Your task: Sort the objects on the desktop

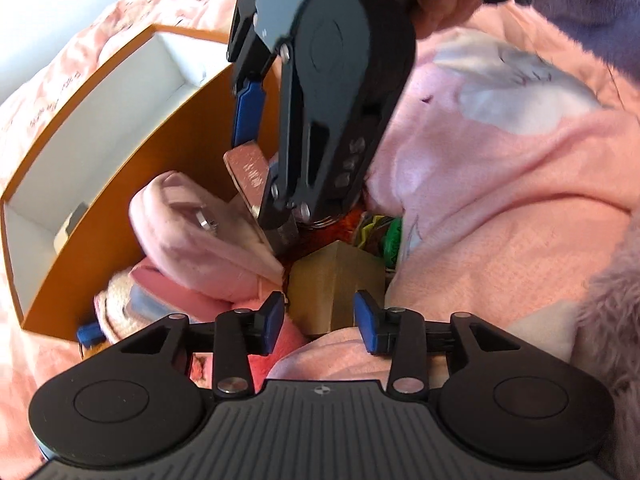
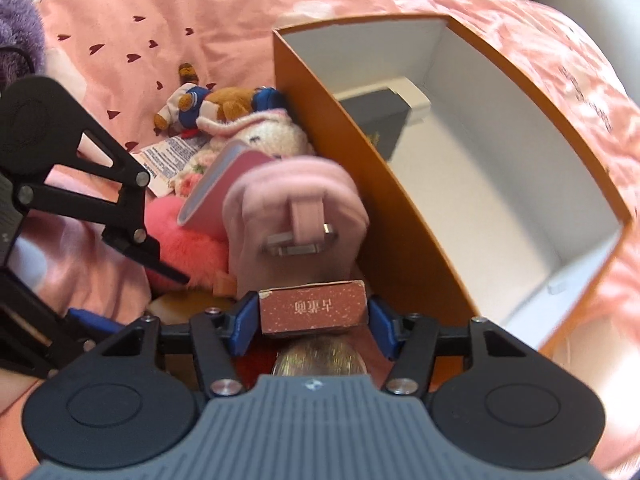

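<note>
My right gripper (image 2: 313, 320) is shut on a small red-brown box (image 2: 313, 313) with printed characters, held just outside the orange storage box's (image 2: 404, 240) near wall. The same small box also shows in the left wrist view (image 1: 249, 170), pinched by the right gripper (image 1: 260, 160) coming down from above. My left gripper (image 1: 319, 318) is open and empty, its blue pads either side of a gold cube-shaped box (image 1: 334, 284) without touching it. A pink plush pouch with a metal ring (image 2: 298, 224) lies between the grippers and the orange box.
The orange box (image 1: 120, 168) has a white interior holding a dark book (image 2: 378, 120). A teddy figure (image 2: 208, 106), a white plush (image 2: 276, 136), a fluffy pink toy (image 2: 188, 240) and a leaflet lie on the pink bedding (image 1: 500, 208). Colourful items (image 1: 384, 236) sit behind the gold box.
</note>
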The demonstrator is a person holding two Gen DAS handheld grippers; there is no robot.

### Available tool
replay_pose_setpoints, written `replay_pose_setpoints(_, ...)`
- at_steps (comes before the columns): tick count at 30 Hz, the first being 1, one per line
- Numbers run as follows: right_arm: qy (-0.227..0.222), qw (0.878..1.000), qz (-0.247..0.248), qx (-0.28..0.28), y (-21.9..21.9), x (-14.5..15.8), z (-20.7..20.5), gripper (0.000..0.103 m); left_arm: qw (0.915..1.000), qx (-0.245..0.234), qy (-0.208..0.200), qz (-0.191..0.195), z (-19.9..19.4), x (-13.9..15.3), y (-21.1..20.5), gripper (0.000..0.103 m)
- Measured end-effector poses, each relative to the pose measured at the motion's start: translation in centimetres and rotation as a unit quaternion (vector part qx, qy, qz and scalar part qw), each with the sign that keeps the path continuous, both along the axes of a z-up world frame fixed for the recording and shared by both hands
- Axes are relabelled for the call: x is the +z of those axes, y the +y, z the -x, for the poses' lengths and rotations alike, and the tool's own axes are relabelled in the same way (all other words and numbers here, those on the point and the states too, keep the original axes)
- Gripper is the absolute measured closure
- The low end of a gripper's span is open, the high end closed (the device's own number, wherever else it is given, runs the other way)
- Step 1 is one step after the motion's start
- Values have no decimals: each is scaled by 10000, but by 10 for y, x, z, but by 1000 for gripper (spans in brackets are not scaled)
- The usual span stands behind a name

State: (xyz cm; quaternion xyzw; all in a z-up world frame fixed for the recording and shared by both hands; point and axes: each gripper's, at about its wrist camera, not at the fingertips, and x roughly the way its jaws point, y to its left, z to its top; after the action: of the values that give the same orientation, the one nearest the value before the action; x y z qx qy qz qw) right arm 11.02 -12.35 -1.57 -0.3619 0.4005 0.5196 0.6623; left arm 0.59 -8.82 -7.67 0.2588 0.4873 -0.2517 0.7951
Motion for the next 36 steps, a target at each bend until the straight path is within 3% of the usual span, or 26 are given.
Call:
replay_pose_setpoints(5, 152, 9983, 17, -557, -22, -6, -5, 43, 9971, -483, -169, -556, 9, -7, -24, 59)
replay_pose_setpoints(14, 312, 9954, -217, -875, -33, -13, -8, 42, 9858, -949, -53, -1387, 7, -23, -53, 61)
replay_pose_setpoints(22, 394, 9942, -155, -992, -38, -16, -11, 42, 9896, -543, 160, -1322, -11, -28, -49, 54)
replay_pose_setpoints(26, 542, 9914, -168, -1182, -48, -17, -13, 41, 9895, -279, -441, -1348, -5, -17, -41, 50)
replay_pose_setpoints(29, 1022, 9792, -379, -1712, -58, -19, -23, 36, 9886, -69, -684, -1341, -7, -14, -42, 49)
replay_pose_setpoints(33, 1707, 9447, -721, -2706, -79, -22, -40, 35, 9864, 35, -858, -1402, -16, -18, -42, 49)
replay_pose_setpoints(36, 1776, 9271, -965, -3156, -92, -16, -39, 40, 9849, 50, -930, -1457, -17, -18, -42, 49)
